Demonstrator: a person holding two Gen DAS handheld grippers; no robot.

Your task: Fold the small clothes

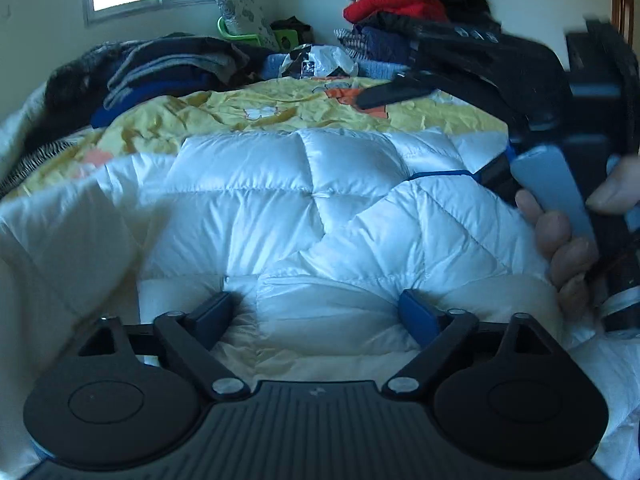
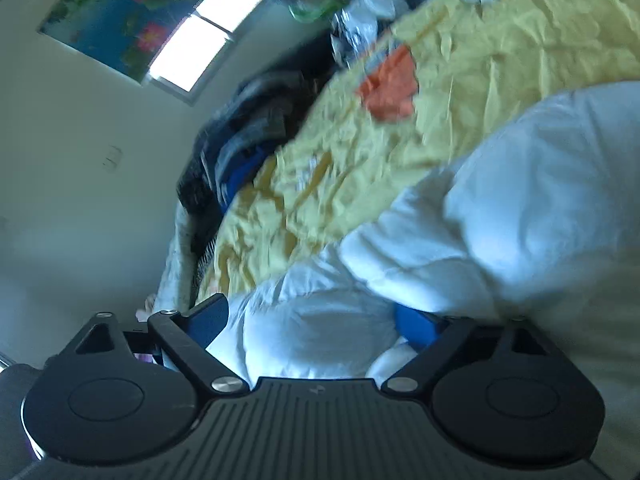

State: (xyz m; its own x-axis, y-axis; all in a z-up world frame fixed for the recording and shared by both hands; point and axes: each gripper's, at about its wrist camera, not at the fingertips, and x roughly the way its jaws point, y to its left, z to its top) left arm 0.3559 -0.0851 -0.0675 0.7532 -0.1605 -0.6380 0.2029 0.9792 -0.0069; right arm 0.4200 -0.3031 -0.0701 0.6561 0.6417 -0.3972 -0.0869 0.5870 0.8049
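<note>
The white quilted jacket [image 1: 304, 200] lies spread on the yellow bedspread [image 1: 224, 112], its puffy panels facing up, which suits folding on a broad soft surface. The left gripper [image 1: 320, 312] is low at the near edge of the jacket, its jaws wide apart with padded fabric bulging between them; the pads press into the cloth on either side but are not closed on it, so this looks like positioning for a pinch rather than a hold. The right gripper [image 2: 316, 320] is tilted steeply, its own camera view rolled and blurred; its jaws are also apart, with a white fold of the jacket [image 2: 480, 208] filling the gap and rising beyond it. Whether that fold is merely resting between the fingers cannot be told. From the left view, the right gripper [image 1: 404, 92] shows above the far right part of the jacket, near a blue trim [image 1: 440, 174]. Piles of dark clothes [image 1: 160, 64] sit further back, well apart from the jacket.
</note>
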